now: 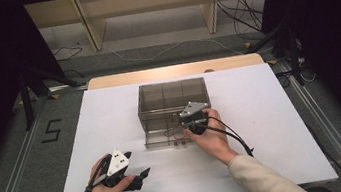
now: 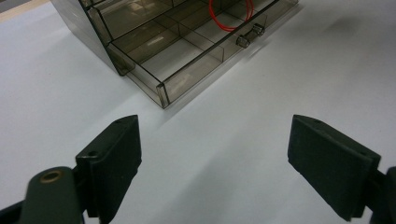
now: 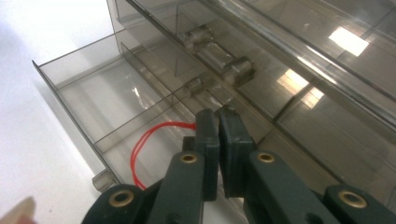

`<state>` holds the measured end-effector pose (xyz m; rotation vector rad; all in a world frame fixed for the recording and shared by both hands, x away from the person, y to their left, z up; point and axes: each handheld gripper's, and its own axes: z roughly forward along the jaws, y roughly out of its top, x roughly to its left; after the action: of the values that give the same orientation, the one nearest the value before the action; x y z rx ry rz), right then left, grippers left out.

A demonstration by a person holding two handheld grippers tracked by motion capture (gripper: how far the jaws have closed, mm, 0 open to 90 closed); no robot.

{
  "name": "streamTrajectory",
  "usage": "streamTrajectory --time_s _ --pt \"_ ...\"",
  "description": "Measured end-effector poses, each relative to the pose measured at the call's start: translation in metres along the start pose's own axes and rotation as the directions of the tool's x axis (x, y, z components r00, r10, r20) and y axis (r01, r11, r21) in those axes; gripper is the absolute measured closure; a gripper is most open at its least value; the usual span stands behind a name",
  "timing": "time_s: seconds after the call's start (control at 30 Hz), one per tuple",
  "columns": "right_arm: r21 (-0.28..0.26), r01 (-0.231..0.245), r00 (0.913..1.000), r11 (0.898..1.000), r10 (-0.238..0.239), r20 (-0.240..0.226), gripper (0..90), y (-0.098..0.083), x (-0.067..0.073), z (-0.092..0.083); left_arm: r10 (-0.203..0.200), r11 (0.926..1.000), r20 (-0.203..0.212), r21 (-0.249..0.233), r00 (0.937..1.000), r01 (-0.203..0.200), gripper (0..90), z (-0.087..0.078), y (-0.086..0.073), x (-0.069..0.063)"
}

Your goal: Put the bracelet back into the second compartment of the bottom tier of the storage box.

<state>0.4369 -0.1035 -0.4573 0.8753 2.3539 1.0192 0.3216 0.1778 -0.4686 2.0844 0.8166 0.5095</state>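
While the right gripper (image 3: 218,122) pinched a red rubber band (image 3: 140,149) over the open drawer (image 3: 84,100), the left gripper (image 2: 215,158) sat wide open. It hung low over the white bench (image 1: 264,128).

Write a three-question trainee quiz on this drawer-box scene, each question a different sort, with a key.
1. True or false: the left gripper hangs over the bare white table with its jaws wide apart.
2. Which thing lies in the pulled-out drawer of the clear drawer box? A) red rubber band B) blue pen C) coin
3. Fill in: the right gripper reaches into the drawer with its jaws ____.

Key: 1 true; 2 A; 3 shut, on the rubber band as far as the right gripper view shows.
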Motion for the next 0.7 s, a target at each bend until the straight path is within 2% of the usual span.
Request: streamTrajectory --time_s 0.2,0.7 --pt "0.009 0.017 0.9998 1.000 -0.017 -0.011 87.5 -0.0017 0.0019 0.0021 0.000 1.0000 0.000 0.000 1.0000 0.000 17.3 -0.0002 0.0000 0.0000" --pt "0.034 0.014 0.9990 0.999 -0.013 -0.043 86.7 -0.0037 0.0047 0.0053 0.000 1.0000 0.000 0.000 1.0000 0.000 17.3 0.0002 -0.0001 0.0001"
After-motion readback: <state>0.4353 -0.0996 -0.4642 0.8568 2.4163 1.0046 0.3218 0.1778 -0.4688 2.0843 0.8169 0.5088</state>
